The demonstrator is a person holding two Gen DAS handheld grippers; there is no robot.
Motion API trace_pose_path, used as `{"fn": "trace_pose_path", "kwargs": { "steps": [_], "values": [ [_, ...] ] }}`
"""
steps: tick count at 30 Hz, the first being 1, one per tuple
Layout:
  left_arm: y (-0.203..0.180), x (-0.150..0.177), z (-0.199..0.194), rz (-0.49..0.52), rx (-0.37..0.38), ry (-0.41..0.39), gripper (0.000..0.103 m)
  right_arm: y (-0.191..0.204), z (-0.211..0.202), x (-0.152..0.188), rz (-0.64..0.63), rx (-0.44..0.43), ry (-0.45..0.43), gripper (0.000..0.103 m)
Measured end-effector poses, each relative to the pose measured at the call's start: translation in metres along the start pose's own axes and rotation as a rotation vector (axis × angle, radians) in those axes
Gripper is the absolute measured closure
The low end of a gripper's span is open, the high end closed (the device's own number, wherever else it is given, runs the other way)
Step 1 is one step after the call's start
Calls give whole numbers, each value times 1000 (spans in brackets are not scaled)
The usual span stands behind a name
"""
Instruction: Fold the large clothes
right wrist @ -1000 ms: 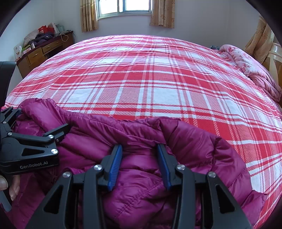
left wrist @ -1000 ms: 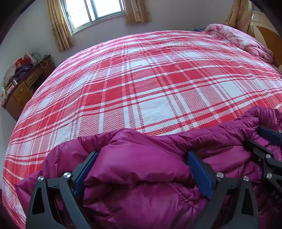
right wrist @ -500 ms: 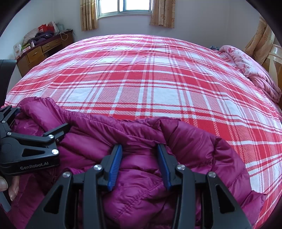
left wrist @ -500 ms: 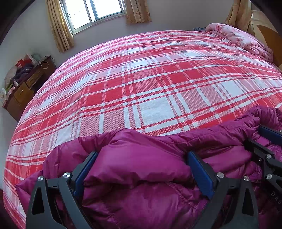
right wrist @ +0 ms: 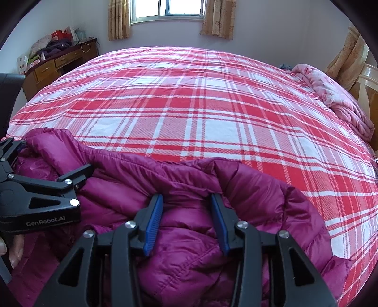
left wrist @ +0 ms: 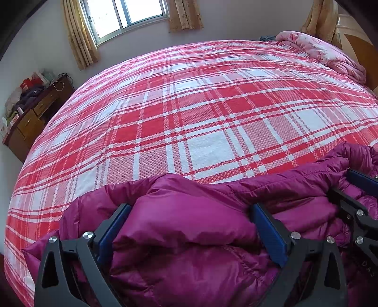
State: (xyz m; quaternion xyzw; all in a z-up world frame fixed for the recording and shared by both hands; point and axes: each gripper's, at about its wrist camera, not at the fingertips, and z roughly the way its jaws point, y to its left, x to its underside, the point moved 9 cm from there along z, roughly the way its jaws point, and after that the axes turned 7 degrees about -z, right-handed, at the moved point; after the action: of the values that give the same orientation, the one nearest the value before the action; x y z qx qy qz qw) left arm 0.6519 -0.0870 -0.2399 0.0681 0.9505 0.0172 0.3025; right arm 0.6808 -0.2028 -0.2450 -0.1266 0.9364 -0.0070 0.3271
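Observation:
A magenta quilted puffer jacket (left wrist: 189, 231) lies bunched at the near edge of the bed; it also shows in the right wrist view (right wrist: 193, 255). My left gripper (left wrist: 189, 212) has its jaws spread wide around a thick fold of the jacket. My right gripper (right wrist: 186, 205) is closed on a narrower fold of the jacket. Each gripper shows at the edge of the other's view, the right gripper (left wrist: 354, 196) on the right and the left gripper (right wrist: 49, 163) on the left, both at the jacket's upper edge.
The bed has a red and white plaid cover (left wrist: 200, 113). A pink blanket (left wrist: 326, 54) lies at the far right of the bed. A wooden dresser (right wrist: 56, 63) with clutter stands at the left wall. A window with curtains (right wrist: 167, 11) is behind.
Both views have shifted slightly, the bed sitting a little lower in frame. The grips on the jacket look the same.

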Motion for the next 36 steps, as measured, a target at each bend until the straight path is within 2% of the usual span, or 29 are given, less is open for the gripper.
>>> {"fn": "trace_pose_path", "kwargs": {
  "steps": [3, 4, 5, 7, 10, 15, 22, 26, 31, 36],
  "values": [
    [9, -6, -17, -14, -25, -26, 2, 0, -14, -4, -35, 24, -28, 43],
    [12, -9, -28, -27, -20, -53, 2, -2, -22, -6, -37, 44, -54, 27],
    [14, -11, -40, -37, -6, -76, 2, -5, -33, -7, -36, 52, -93, 18],
    [21, -10, -67, -38, 11, -110, 2, -12, -51, -6, -27, 65, -134, 17],
    [33, 6, -104, -26, 24, -147, 3, -28, -80, 6, 20, 73, -144, 17],
    [63, 73, -144, 13, -1, -139, 3, -35, -114, 55, 98, 24, -92, 17],
    [107, 182, -164, 16, -67, -67, 3, -21, -153, 153, 154, -9, 1, 17],
    [122, 230, -176, -1, -79, -36, 3, -18, -181, 200, 212, -13, 9, 17],
    [128, 267, -191, -31, -54, -24, 3, -7, -207, 241, 225, 16, 11, 17],
    [130, 293, -206, -43, -60, -24, 3, 7, -225, 280, 219, 28, 28, 17]
  ]
}}
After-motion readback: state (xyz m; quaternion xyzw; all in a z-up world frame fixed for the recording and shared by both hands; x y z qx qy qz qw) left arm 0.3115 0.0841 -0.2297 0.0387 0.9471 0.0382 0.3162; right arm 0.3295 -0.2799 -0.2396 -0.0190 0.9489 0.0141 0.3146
